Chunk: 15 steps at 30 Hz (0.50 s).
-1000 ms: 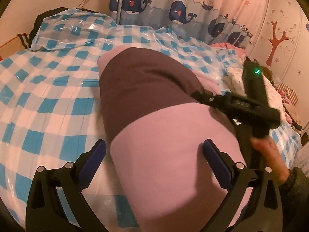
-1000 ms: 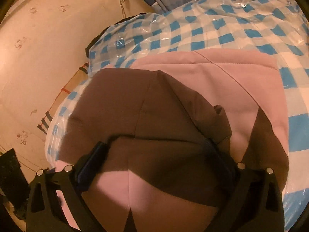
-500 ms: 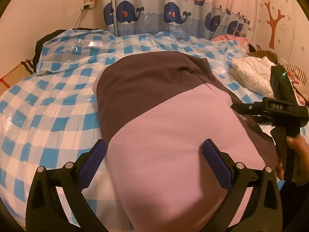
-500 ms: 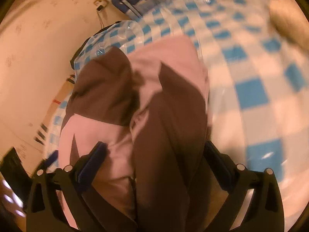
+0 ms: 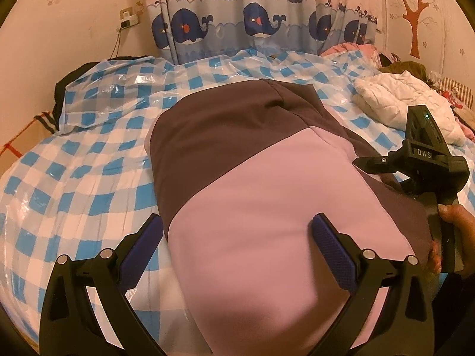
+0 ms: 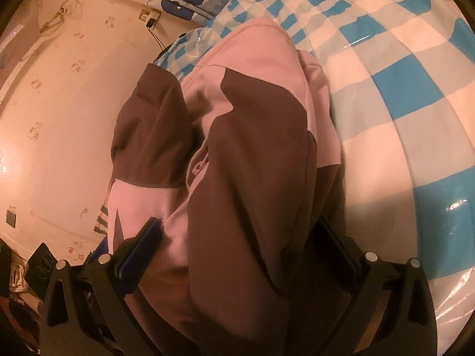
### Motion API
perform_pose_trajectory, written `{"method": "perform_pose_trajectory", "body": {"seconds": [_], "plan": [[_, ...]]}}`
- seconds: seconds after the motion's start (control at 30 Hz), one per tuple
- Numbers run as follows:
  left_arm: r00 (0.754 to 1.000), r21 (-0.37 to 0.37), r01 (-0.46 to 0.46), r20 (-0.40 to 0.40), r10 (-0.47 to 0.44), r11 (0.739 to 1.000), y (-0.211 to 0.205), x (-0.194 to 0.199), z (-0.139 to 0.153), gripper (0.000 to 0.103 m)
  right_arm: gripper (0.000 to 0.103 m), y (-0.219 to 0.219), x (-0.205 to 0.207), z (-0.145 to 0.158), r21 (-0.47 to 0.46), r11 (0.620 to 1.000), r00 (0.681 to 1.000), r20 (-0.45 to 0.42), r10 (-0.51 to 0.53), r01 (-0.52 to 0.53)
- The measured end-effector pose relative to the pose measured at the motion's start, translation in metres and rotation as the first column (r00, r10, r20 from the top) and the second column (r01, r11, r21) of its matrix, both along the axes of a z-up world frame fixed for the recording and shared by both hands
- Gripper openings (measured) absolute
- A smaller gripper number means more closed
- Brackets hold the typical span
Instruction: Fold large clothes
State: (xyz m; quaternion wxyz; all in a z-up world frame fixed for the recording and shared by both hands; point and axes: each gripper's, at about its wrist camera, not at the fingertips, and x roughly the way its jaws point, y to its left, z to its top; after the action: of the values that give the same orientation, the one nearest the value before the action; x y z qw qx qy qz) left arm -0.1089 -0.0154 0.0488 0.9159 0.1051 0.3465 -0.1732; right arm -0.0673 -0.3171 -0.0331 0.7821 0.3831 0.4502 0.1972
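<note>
Left wrist view: my left gripper [image 5: 237, 237] gapes wide over pink-brown sweatshirt [image 5: 267, 207]; right gripper [image 6: 237, 237] spread too. Soft, bulky, floppy; grab hem corners.

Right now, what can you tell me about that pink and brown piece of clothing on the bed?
The pink and brown garment looks like soft, thick fleece, in large colour blocks with stitched seams. It lies folded into a long bundle on the blue-checked plastic sheet covering the bed. The left gripper hangs open, its fingers straddling the near edge. The right gripper is open too, with fabric bunched between its fingers.
</note>
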Motion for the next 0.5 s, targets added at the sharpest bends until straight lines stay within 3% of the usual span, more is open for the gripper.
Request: {"method": "perform_pose_trajectory", "body": {"seconds": [0.5], "plan": [[0.999,0.06,0.009,0.034,-0.011,0.998,0.0,0.0,0.011,0.096,0.097,0.001,0.0,-0.003,0.021,1.0,1.0,0.006,0.007,-0.007]]}}
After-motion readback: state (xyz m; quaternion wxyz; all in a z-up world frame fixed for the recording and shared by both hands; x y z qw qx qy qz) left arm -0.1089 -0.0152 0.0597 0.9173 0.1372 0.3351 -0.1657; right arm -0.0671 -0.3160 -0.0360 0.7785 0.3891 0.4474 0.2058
